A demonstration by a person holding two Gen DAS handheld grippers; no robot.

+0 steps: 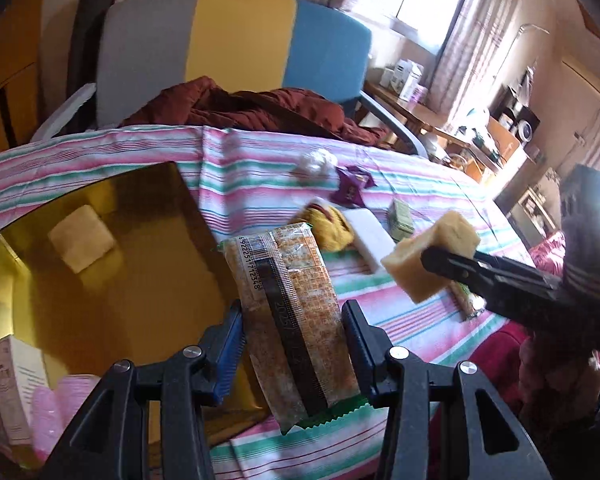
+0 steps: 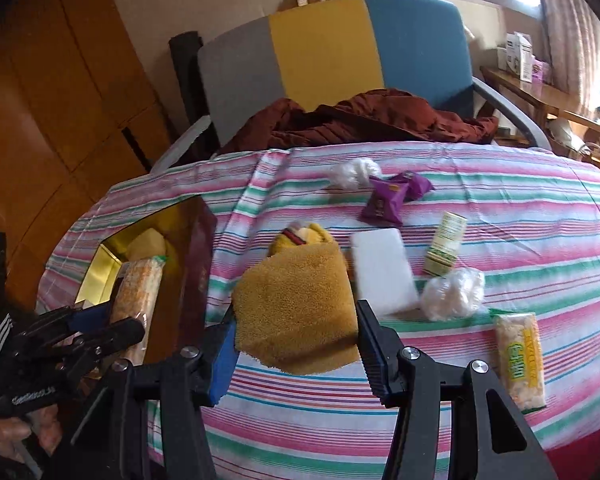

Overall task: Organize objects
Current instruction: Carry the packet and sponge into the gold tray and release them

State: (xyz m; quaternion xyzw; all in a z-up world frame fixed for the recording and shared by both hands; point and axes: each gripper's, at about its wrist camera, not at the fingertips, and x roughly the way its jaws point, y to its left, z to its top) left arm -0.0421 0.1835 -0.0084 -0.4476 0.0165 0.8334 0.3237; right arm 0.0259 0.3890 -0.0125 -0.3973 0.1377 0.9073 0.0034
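both grippers loaded: left gripper [image 1: 294, 346] clamps snack packet [image 1: 296, 316]; right gripper [image 2: 296, 344] clamps sponge [image 2: 296, 308]

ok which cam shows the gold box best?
Left wrist: the gold box shows its whole open inside, one yellow sponge lying in it. Right wrist catches only a slice behind the left tool.

- My left gripper [image 1: 294, 344] clamps a glossy, crinkly plastic snack packet [image 1: 292, 320].
- My right gripper [image 2: 296, 344] squeezes a rough, porous yellow sponge [image 2: 296, 312].
- At left of the frame, the box [image 1: 140, 200] shines mirror-gold inside.
- The striped cloth [image 2: 500, 208] looks matt and woven.
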